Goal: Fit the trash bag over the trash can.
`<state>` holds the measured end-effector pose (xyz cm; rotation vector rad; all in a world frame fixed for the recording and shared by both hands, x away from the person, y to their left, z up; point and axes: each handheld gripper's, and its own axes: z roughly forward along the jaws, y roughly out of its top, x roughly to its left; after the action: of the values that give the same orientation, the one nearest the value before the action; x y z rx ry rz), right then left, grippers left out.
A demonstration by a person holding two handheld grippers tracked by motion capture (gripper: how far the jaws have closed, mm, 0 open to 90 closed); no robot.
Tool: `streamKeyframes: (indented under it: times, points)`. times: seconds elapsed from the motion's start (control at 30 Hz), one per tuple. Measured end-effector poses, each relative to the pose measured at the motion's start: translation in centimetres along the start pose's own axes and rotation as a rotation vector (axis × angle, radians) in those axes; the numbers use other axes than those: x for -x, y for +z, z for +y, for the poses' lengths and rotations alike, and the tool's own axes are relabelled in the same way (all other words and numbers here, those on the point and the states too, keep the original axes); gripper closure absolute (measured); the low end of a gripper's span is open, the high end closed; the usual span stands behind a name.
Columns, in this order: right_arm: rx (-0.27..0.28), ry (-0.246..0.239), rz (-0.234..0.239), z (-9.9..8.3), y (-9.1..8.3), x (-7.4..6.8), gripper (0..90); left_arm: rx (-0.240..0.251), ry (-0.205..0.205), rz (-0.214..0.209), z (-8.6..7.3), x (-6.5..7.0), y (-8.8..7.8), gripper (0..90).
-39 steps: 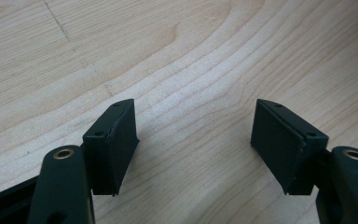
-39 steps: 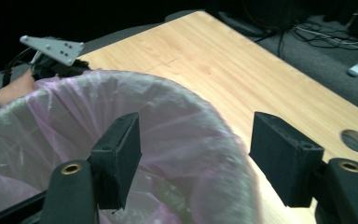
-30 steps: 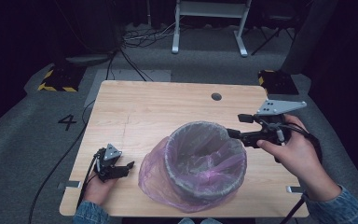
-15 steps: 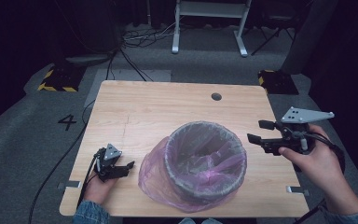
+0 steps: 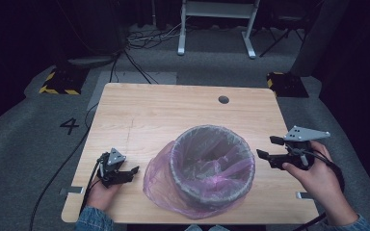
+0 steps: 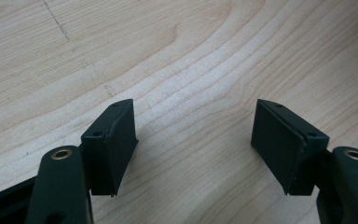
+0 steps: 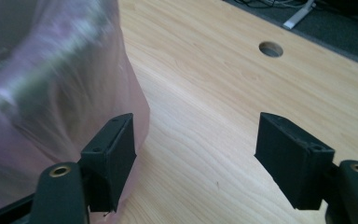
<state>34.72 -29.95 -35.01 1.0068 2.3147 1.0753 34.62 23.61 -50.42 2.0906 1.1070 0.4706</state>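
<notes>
Pale wooden worktop (image 5: 164, 108) carries a grey round bin lined with a pink plastic bag (image 5: 211, 166), lower centre. Both grippers — left (image 5: 131, 171), right (image 5: 267, 147) — released, empty; the right's jaws have just been opening. Lining looks finished — next, withdraw.

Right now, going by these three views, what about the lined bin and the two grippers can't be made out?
- Bin contents: high view, the folds of the pink liner bag hide the bottom.
- Bin's near side: right gripper view, blurred and cut off by the left edge.
- Right gripper: its open fingers hold nothing; whether one brushes the bag cannot be told.
- Left gripper: high view, too small for finger detail.
</notes>
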Motion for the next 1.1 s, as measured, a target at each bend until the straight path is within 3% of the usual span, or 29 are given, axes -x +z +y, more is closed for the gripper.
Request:
streamKeyframes:
  times: [0.2,0.37,0.73,1.1]
  points:
    - [-0.005,0.054,-0.021,-2.0,1.0,0.8,28.6,-0.001,0.000,0.000,0.0,0.0,0.0,30.3]
    - [-0.023,0.072,-0.091,-3.7,1.6,1.1,28.6,0.000,-0.001,0.000,0.0,0.0,0.0,30.3]
    - [-0.042,0.161,-0.104,-7.4,3.2,1.8,28.6,0.000,0.000,0.001,0.0,0.0,0.0,30.3]
    - [-0.080,0.184,-0.093,-10.2,4.3,2.2,26.3,0.000,0.000,0.002,0.0,0.0,0.0,30.3]
